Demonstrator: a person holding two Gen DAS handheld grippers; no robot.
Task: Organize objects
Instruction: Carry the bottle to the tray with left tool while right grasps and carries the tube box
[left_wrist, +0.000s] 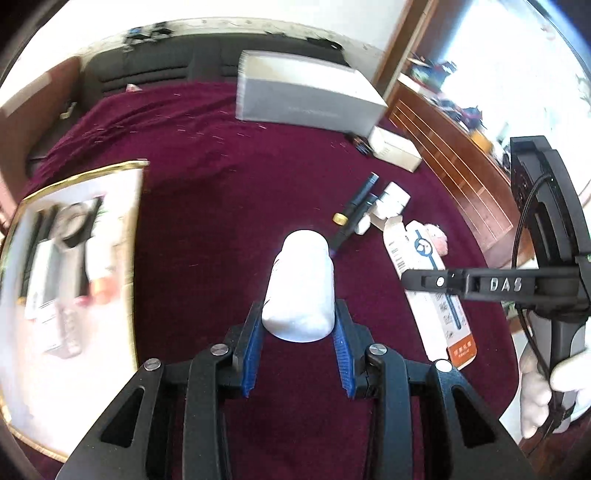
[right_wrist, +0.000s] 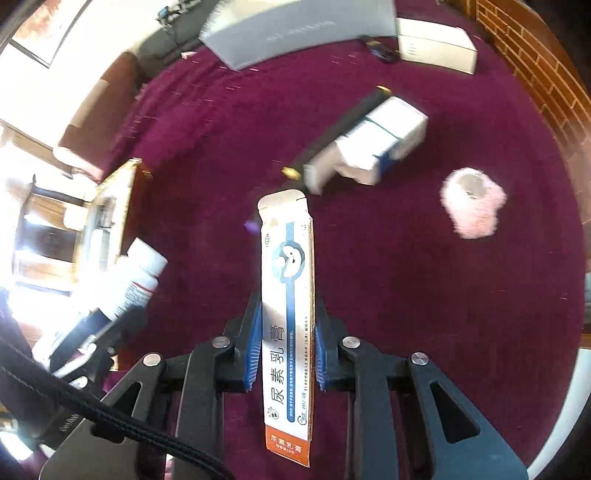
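My left gripper (left_wrist: 298, 317) is shut on a white plastic bottle (left_wrist: 301, 286), lifted above the dark red cloth. A long white ointment carton (right_wrist: 287, 317) with blue print and an orange end is clamped between the blue pads of my right gripper (right_wrist: 286, 325), also off the cloth. From the left wrist view the right gripper (left_wrist: 417, 282) reaches in from the right with that carton (left_wrist: 432, 295) in it. In the right wrist view the bottle (right_wrist: 138, 275) shows at the left edge. A gold-rimmed tray (left_wrist: 138, 236) holding several items lies to the left.
A large grey box (left_wrist: 306, 92) and a small white box (left_wrist: 395, 147) stand at the back. Black pens (left_wrist: 360, 199), a small white carton (right_wrist: 373, 147) and a pink fluffy thing (right_wrist: 472, 206) lie on the cloth. A gloved hand (left_wrist: 546, 384) holds the right gripper. Wooden furniture (left_wrist: 450, 155) runs along the right.
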